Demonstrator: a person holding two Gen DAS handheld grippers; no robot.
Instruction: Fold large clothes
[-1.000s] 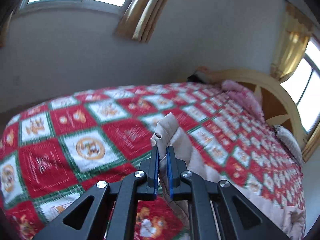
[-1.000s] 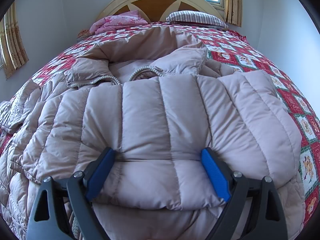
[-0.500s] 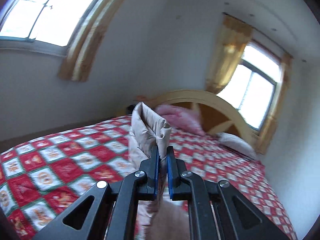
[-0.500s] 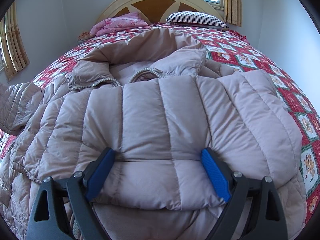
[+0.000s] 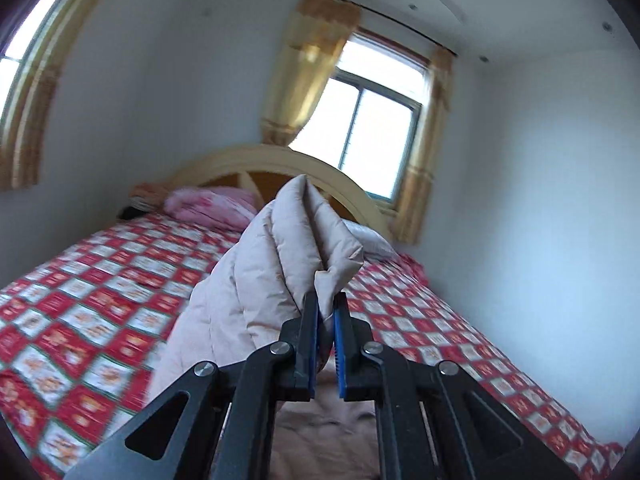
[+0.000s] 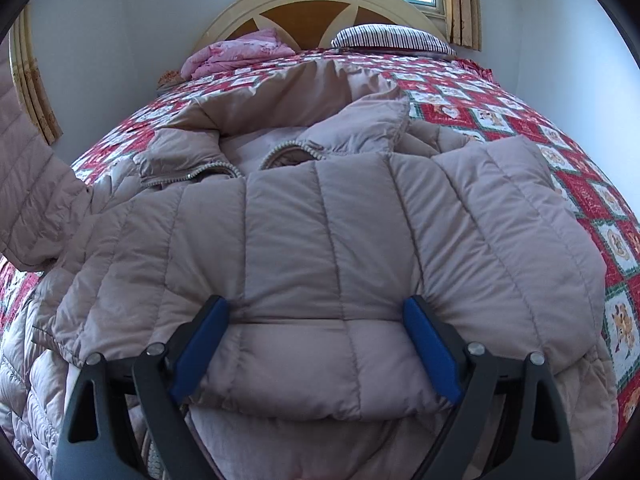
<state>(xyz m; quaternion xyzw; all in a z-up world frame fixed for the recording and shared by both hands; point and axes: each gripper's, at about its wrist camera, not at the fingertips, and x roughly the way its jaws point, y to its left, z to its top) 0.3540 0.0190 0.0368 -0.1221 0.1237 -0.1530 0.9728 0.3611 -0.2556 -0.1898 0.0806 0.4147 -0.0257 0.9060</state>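
Your quilted jacket (image 6: 328,240): matt beige cloth, puffy, stitched in channels, metal-toothed zip at the collar. Bedspread (image 6: 480,108): printed red-and-white cloth, matt. Headboard (image 6: 320,8): painted wood, smooth, semi-gloss. Your left claw (image 5: 326,320) and right claw (image 6: 316,344): matt black plastic arms, blue ribbed pads, shiny metal rivets

Blocked at lower centre by the puffy jacket (image 6: 320,240), open over bare quilt (image 6: 500,112) at upper right, pillows (image 6: 392,38) crowding the headboard (image 6: 304,4).
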